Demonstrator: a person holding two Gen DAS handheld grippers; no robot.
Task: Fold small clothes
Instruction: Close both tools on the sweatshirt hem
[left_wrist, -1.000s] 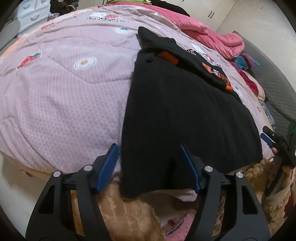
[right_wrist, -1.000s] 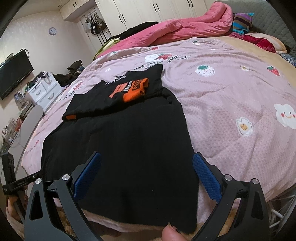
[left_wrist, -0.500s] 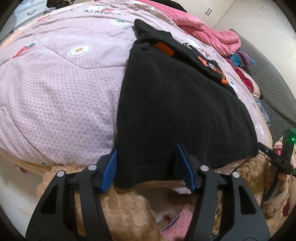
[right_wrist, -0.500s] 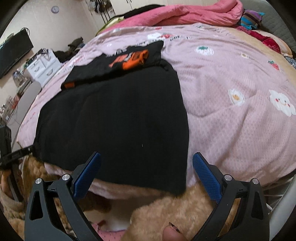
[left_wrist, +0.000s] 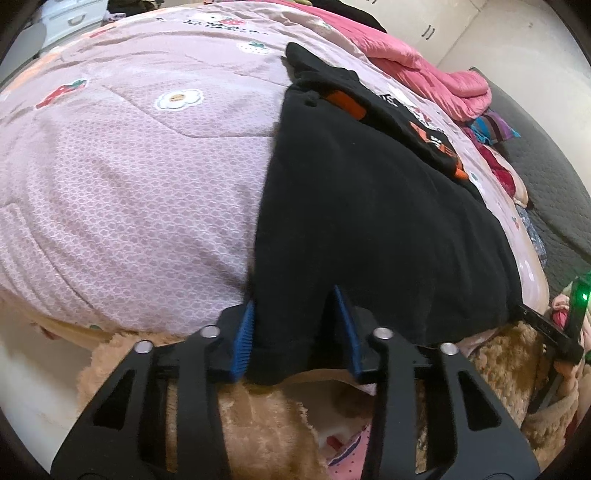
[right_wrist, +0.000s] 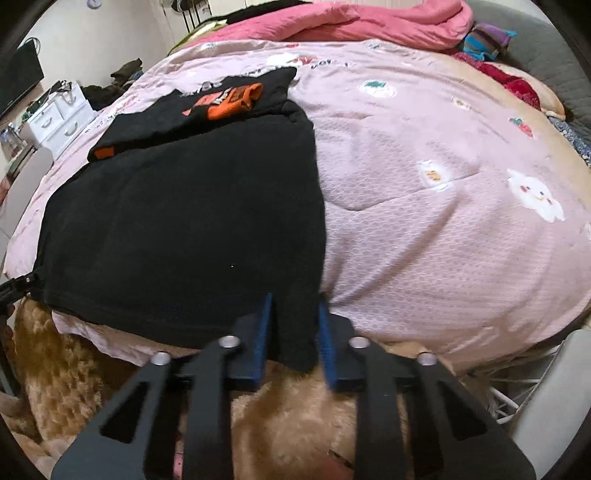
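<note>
Black garment (left_wrist: 369, 229): spread flat on the pink quilt (left_wrist: 140, 184) of the bed, its near hem hanging a little over the bed's edge, both near corners caught between gripper fingers.
Left hand-held gripper (left_wrist: 295, 332): at the garment's near left corner — blue pads on either side of the cloth, jaws closing, the gap narrow and filled by the bunched black corner.
Right hand-held gripper (right_wrist: 293, 328): at the garment's near right corner; jaws closing to a narrow gap, the black corner pinched between the blue pads and hanging just below them.
Right hand-held gripper seen from the left wrist: only a dark body with a green light at the far right edge, beside the hem; its fingers cannot be made out there.
Folded black piece (right_wrist: 207, 107): lies at the far end of the spread garment, partly overlapping it, with orange print and an orange cuff showing.
Quilt pattern: strawberries, flowers and a white cloud figure (right_wrist: 535, 197) printed on the pink.
Pink duvet (right_wrist: 351, 22): heaped along the far side of the bed.
Tan fleece (right_wrist: 295, 424): fluffy fabric below the bed's edge, under both grippers — what it belongs to cannot be told.
White drawer unit (right_wrist: 59, 122): stands beyond the bed on the left of the right-wrist view.
</note>
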